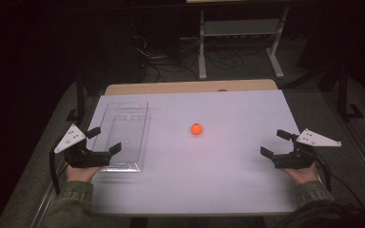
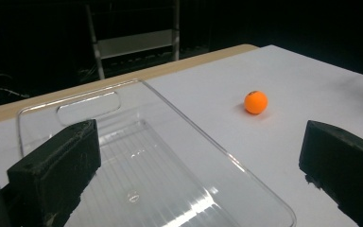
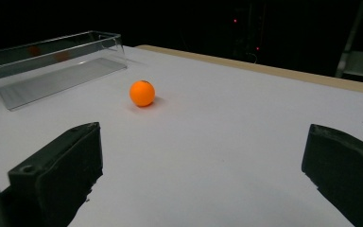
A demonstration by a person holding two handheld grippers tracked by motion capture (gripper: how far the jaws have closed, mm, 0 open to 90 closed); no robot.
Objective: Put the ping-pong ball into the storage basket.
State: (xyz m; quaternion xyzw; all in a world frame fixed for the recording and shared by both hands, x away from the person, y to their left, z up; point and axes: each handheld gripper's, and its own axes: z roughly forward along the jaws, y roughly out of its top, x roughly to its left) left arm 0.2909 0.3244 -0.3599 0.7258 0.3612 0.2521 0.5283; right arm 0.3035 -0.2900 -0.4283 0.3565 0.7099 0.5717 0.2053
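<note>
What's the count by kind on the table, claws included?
Small orange ball: 1
Clear rectangular plastic tray: 1
Black two-jaw claws: 2, left claw and right claw, both open and holding nothing
Total: 4

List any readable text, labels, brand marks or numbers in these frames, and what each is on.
None can be read.
Small orange ball: a dark speck at its top, too small to tell whether it is print.
Clear plastic rectangular tray: bare ridges and reflections, no label.
White table sheet: blank.
Left gripper and right gripper, both open: no markings visible on the black jaws or grey plates.
</note>
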